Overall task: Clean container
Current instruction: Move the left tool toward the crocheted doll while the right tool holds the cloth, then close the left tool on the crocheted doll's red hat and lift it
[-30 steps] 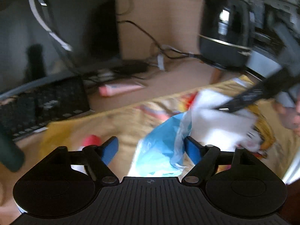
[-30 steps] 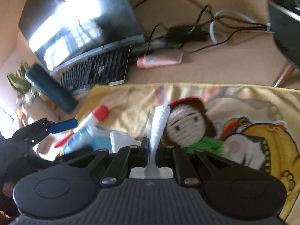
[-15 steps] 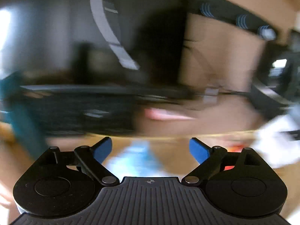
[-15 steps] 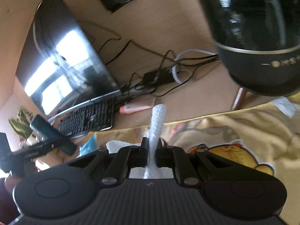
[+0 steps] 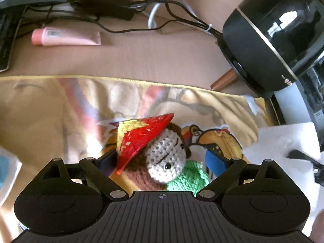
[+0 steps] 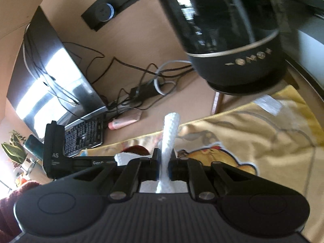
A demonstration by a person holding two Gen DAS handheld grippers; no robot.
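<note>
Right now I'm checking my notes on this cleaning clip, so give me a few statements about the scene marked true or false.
1. The right gripper is shut on a white paper towel. True.
2. The left gripper is closed on the crochet doll. False: its fingers stand open on either side of the doll.
3. The doll wears a red hat. True.
4. The pink tube lies on the yellow cloth. False: it lies on the bare desk beyond the cloth.
5. The black appliance sits by the cloth's far right corner. True.
</note>
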